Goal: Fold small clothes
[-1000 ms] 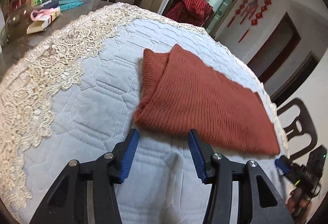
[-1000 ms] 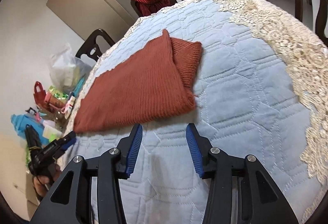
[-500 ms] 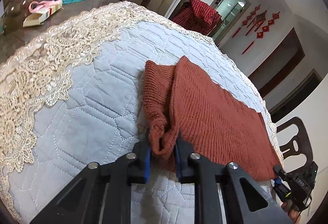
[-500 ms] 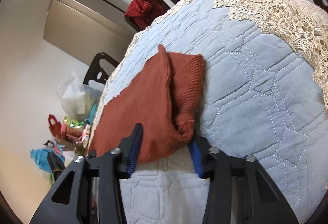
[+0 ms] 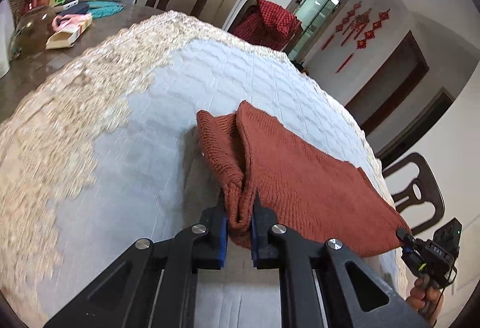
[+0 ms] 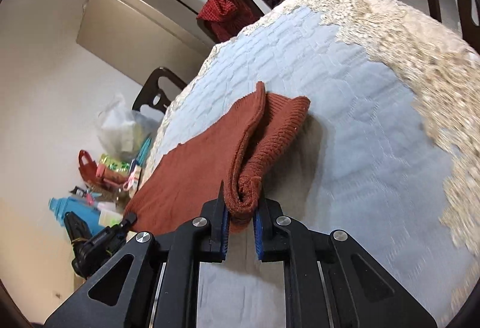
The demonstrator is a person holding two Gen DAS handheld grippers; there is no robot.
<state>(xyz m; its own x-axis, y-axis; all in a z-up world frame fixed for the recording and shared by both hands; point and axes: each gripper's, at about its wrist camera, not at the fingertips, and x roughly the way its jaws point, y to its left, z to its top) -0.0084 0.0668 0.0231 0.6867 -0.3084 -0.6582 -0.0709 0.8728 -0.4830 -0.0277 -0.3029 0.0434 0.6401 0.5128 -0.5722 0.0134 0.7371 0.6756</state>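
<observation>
A rust-red knitted garment (image 5: 300,175) lies half folded on the pale blue quilted cover (image 5: 168,130) of the table. My left gripper (image 5: 238,208) is shut on its near left corner and holds that corner lifted off the cover. In the right wrist view my right gripper (image 6: 241,208) is shut on the garment's (image 6: 192,166) near right corner, also lifted. The near edge hangs between the two grippers. The right gripper also shows in the left wrist view (image 5: 403,233), and the left gripper in the right wrist view (image 6: 130,218).
The cover has a cream lace border (image 5: 69,118). Bags, boxes and a glass jar (image 5: 33,28) crowd the far left of the table. Dark chairs stand around it, one draped with a red checked cloth (image 5: 270,22), another at the right (image 5: 417,193).
Both grippers moved in from open onto the garment's near corners and shut on them. They have since lifted the near edge off the cover, and both views are tilted and blurred by motion.
</observation>
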